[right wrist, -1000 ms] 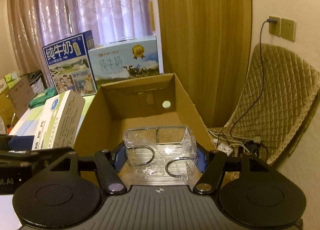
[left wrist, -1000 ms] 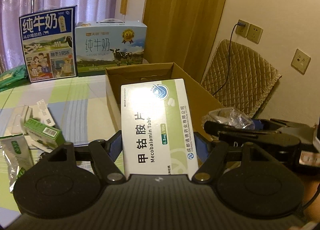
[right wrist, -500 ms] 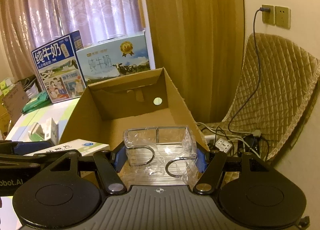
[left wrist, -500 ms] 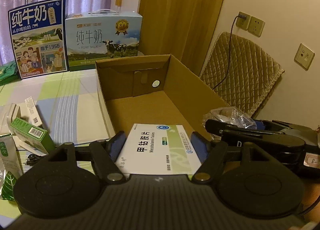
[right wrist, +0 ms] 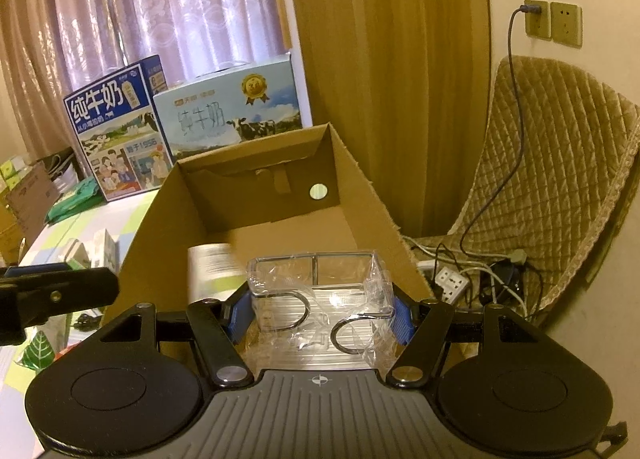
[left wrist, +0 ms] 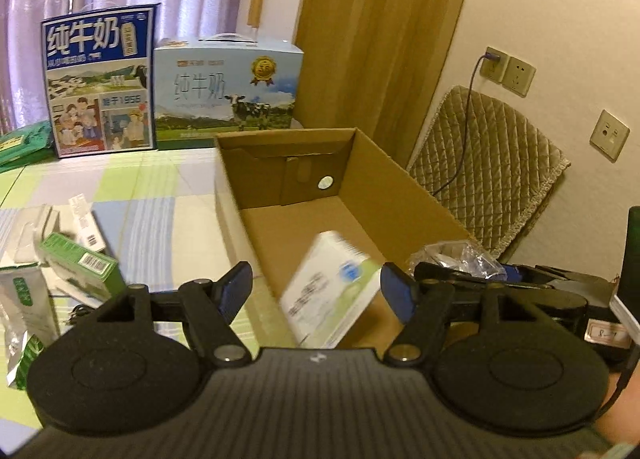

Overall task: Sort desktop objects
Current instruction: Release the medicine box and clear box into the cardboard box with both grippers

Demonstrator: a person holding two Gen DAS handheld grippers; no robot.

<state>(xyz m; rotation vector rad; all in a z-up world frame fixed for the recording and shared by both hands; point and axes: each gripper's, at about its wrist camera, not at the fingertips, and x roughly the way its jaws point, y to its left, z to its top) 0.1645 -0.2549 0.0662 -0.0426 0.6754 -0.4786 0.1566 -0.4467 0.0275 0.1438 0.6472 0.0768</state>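
Left wrist view: white-and-green medicine box [left wrist: 330,287], motion-blurred and tilted, at lower centre of the frame between the spread blue-tipped fingers [left wrist: 236,287] of the left gripper [left wrist: 316,291], touching neither, over the near end of the open cardboard box [left wrist: 400,183]. Right wrist view: same medicine box [right wrist: 212,273] at centre left inside the cardboard box [right wrist: 160,243]; right gripper [right wrist: 322,317] fingers [right wrist: 240,317] clamped on a clear plastic-wrapped container with wire hooks [right wrist: 320,311], lower centre.
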